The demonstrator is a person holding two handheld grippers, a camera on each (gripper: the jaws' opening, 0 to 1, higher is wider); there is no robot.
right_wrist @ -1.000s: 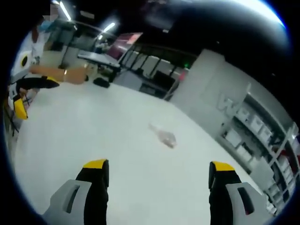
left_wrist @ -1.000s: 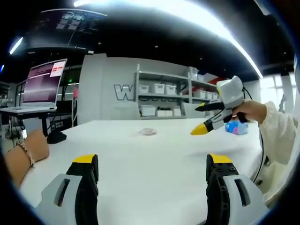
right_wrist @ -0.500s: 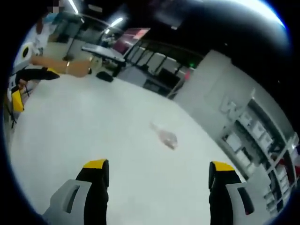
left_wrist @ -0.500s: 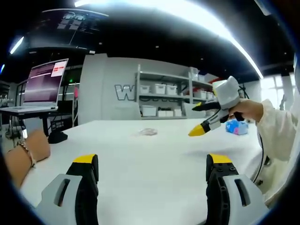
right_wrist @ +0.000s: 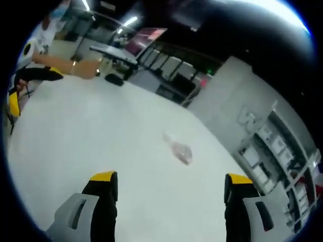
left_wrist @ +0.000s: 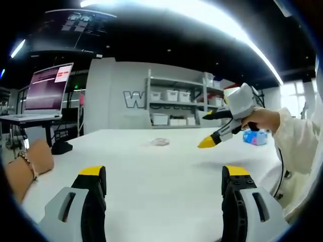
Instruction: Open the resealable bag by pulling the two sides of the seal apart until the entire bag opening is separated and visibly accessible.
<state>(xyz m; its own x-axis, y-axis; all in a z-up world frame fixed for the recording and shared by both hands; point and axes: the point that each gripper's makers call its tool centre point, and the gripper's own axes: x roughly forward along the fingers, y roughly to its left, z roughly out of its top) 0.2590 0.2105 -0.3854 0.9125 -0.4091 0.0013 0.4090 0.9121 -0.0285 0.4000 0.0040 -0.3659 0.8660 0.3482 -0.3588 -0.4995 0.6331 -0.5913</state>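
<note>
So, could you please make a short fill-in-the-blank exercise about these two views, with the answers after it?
1. The resealable bag lies on the white ____.
2. The jaws of the left gripper stand ____, with nothing between them.
3. The tips of the right gripper are coloured ____.
4. On the far left of the left gripper view stands a ____ with a lit screen.

Answers: table; open; yellow; laptop

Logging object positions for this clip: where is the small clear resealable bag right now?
The small clear resealable bag lies flat on the white table, ahead of both open grippers, untouched; in the left gripper view it sits far off toward the shelving.
</note>
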